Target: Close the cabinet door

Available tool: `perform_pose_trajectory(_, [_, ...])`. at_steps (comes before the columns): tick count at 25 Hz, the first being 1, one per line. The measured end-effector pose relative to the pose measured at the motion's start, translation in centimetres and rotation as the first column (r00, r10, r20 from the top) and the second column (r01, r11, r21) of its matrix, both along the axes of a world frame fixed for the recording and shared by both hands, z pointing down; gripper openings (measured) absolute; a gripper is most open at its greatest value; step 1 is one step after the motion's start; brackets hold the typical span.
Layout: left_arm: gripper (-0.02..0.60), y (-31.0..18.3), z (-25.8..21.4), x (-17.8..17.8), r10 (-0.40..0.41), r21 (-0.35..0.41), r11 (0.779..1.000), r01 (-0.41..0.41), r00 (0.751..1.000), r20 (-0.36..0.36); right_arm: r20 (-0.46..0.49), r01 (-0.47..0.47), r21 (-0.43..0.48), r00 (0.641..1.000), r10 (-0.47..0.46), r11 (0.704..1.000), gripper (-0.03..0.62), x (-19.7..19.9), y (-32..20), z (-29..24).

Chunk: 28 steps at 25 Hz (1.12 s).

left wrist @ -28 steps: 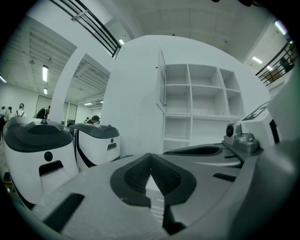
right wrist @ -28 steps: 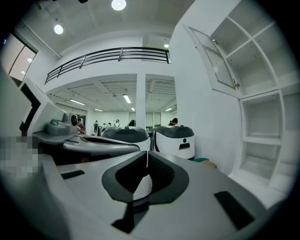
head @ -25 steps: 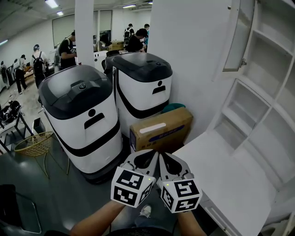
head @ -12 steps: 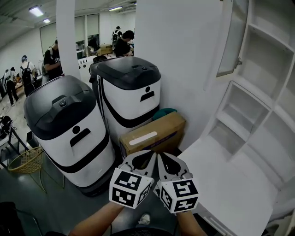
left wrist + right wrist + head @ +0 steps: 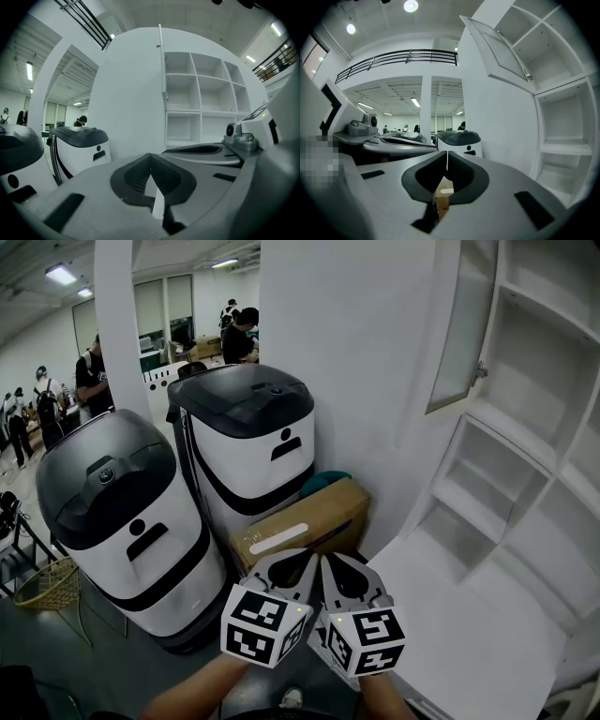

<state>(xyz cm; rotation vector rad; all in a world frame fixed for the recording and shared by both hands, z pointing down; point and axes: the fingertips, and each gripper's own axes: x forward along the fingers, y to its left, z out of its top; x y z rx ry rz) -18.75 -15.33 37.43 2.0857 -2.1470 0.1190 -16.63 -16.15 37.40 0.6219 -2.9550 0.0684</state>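
Observation:
The white cabinet (image 5: 525, 474) with open shelves fills the right of the head view. Its upper door (image 5: 459, 324), a framed pale panel with a small knob (image 5: 481, 370), stands swung open to the left. My left gripper (image 5: 302, 555) and right gripper (image 5: 329, 557) are side by side at the bottom centre, well below and left of the door, touching nothing. Both are shut and empty. The left gripper view shows its jaws (image 5: 150, 154) met and the door (image 5: 161, 61) edge-on. In the right gripper view the jaws (image 5: 447, 152) are met, with the door (image 5: 497, 51) high above.
Two white and dark grey machines (image 5: 122, 512) (image 5: 248, 442) stand at the left, with a cardboard box (image 5: 291, 526) against the white wall (image 5: 347, 362). The cabinet's white counter (image 5: 469, 615) juts out at lower right. A wire basket (image 5: 47, 582) and several people are at far left.
Both grippers, kept together, have moved right toward the cabinet. The machines and box have slid left in view and the open door appears nearer.

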Motion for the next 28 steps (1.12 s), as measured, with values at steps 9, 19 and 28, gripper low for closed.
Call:
perform_pose_trajectory(9, [0.011,-3.6,-2.7,1.8,0.047,0.005,0.999,-0.047,0.999,-0.006,0.047,-0.016,0.039,0.999,0.014,0.999,0.02,1.6,-3.2,-3.5])
perform_pose_trajectory(19, [0.011,-6.6,-6.4,3.7,0.144,0.046,0.989,-0.142,0.989,-0.029,0.083,-0.089,0.108,0.993,0.08,0.99,0.02,3.9,-5.6,-7.9])
perform_pose_trajectory(28, [0.011,-8.7,-8.2,3.8,0.279,0.087,0.958,-0.274,0.959,-0.052,0.089,-0.206,0.149,0.977,0.195,0.967,0.02,3.8,-7.2,-10.1])
